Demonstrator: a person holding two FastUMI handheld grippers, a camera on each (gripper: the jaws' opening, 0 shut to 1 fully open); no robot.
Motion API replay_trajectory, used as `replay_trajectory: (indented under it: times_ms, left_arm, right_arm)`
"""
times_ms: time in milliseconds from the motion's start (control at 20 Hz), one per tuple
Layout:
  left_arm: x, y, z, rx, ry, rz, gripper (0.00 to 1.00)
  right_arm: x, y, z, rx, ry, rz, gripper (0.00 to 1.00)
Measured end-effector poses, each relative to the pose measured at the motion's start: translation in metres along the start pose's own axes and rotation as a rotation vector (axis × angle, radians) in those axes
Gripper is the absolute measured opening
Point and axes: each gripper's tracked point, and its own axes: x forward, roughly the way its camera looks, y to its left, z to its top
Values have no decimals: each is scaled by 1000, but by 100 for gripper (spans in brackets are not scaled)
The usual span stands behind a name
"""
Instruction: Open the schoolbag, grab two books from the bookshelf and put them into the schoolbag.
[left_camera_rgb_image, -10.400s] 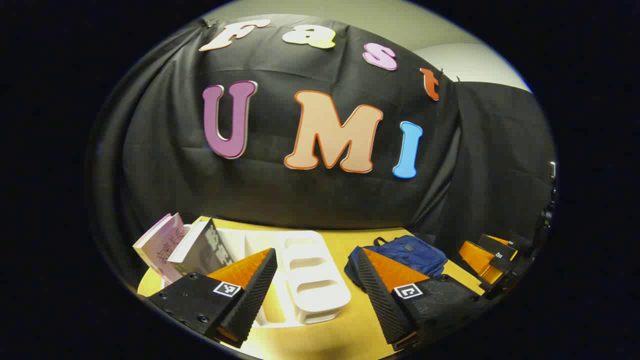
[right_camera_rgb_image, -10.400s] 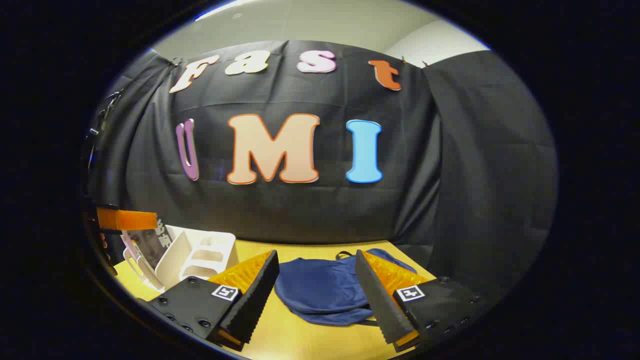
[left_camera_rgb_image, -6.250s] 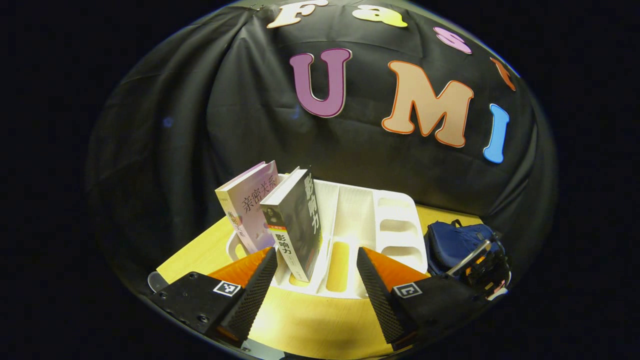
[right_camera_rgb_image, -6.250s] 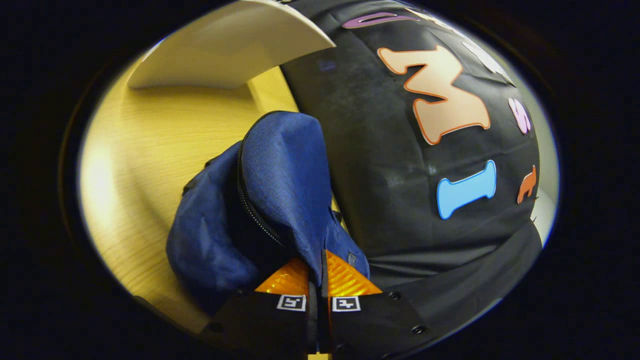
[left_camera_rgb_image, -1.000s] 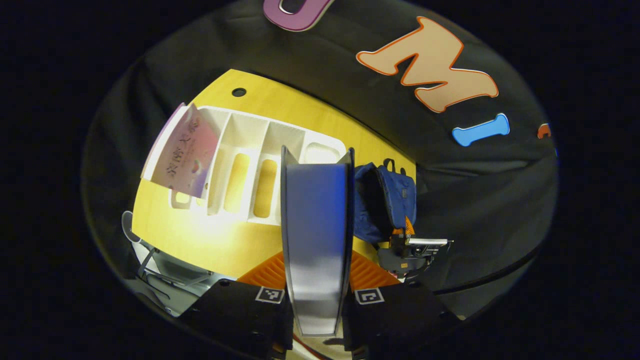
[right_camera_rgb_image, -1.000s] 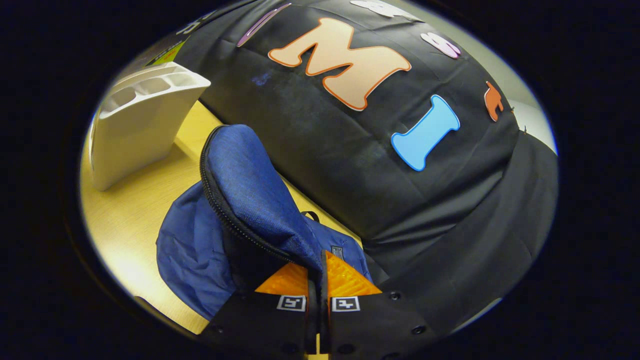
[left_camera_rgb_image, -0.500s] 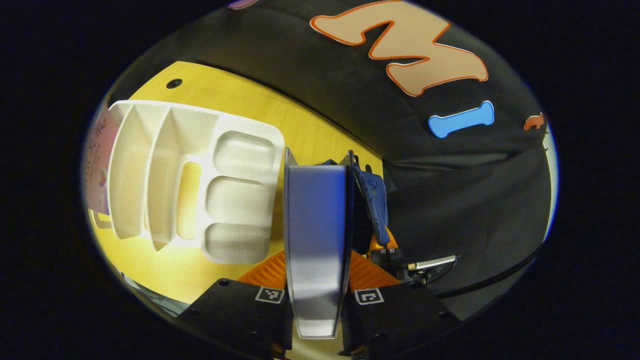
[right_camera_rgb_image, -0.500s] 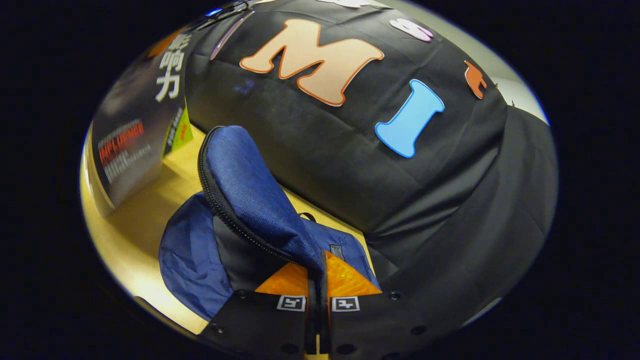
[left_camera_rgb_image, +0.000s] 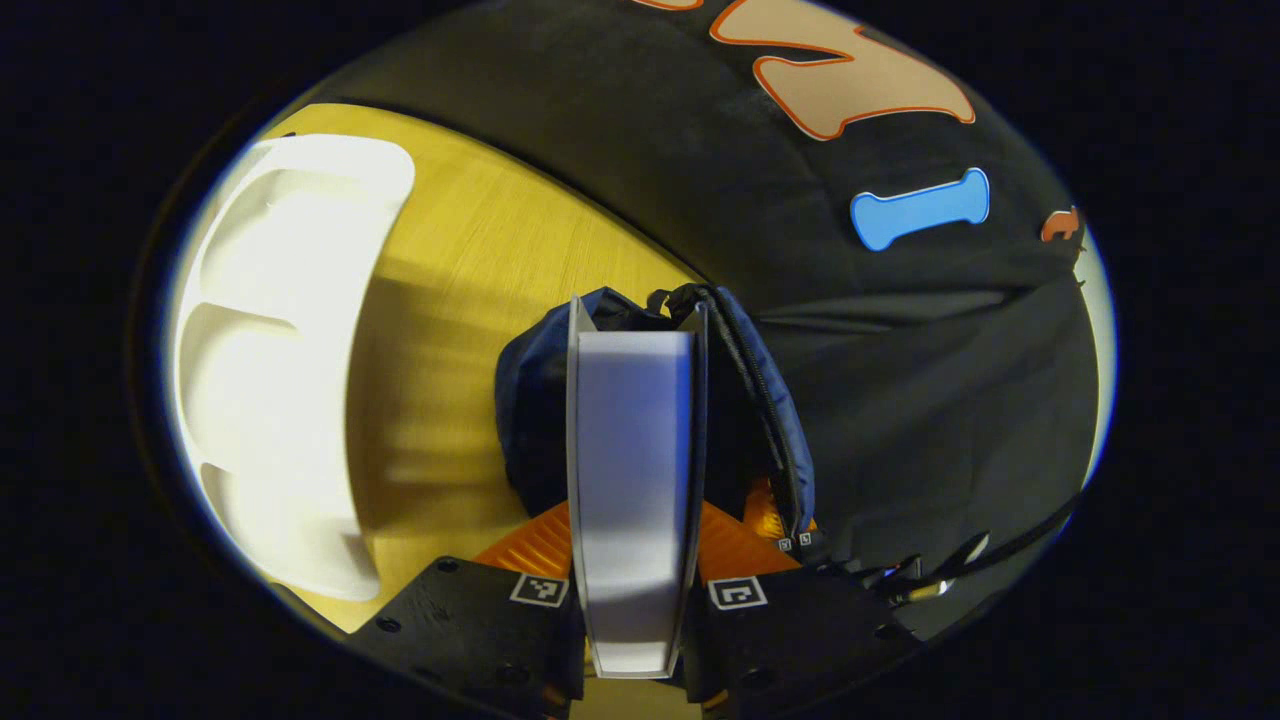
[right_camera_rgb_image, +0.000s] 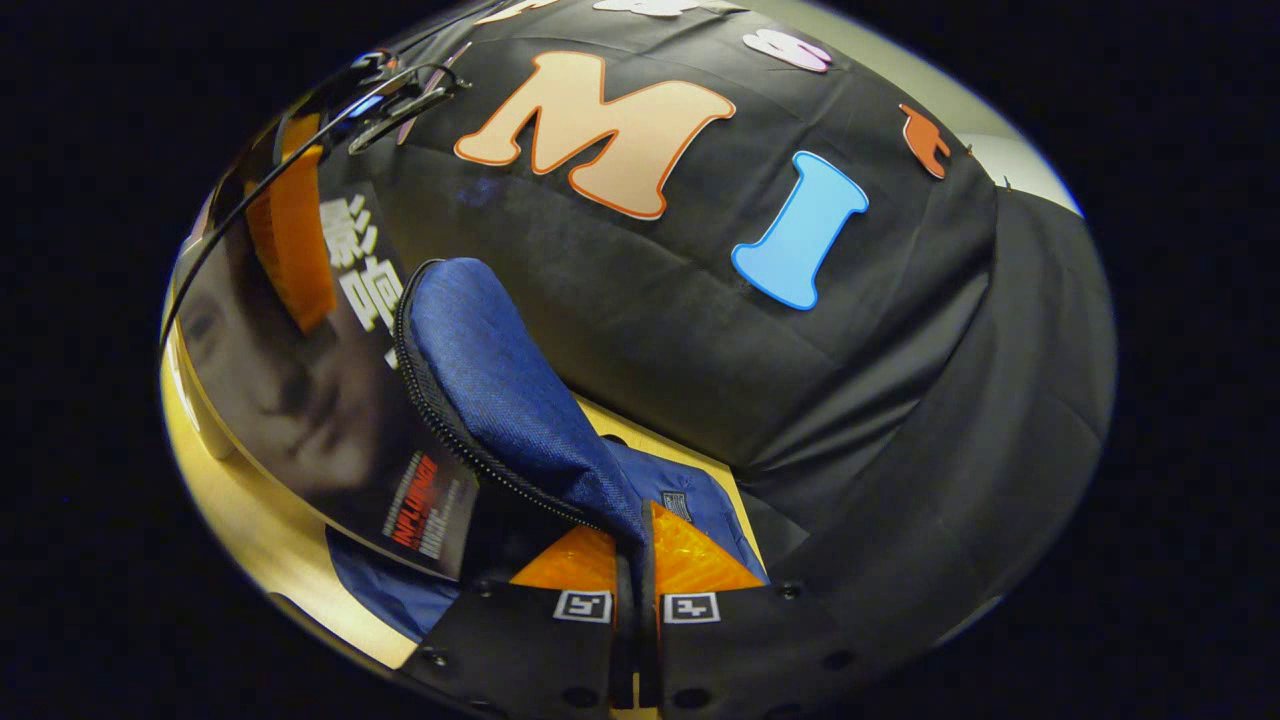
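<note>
In the left gripper view, our left tool (left_camera_rgb_image: 634, 545) is clamped on a dark-covered paperback book (left_camera_rgb_image: 630, 480), page edge facing us, its far end at the mouth of the blue fabric schoolbag (left_camera_rgb_image: 535, 400). Our right tool (right_camera_rgb_image: 636, 560) pinches the bag's zippered blue flap (right_camera_rgb_image: 500, 390) and holds it raised. Beyond, the bag lies on the yellow wooden surface (left_camera_rgb_image: 470, 260), with the white plastic bookshelf (left_camera_rgb_image: 280, 330) farther left.

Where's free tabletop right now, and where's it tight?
Free: the bare table strip between the white bookshelf and the schoolbag. Tight: the bag mouth, where the left gripper holds the book and the right gripper pinches the flap.
</note>
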Motion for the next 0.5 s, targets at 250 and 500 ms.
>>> replay_trajectory:
  times_ms: [250,500]
  left_arm:
    - [45,-14,-9,12,-22,-84,38]
    - [90,-31,-11,90,-40,-176,36]
  right_arm:
    - [-5,-4,4,34,-19,-4,5]
    - [-11,0,10,43,-46,14,5]
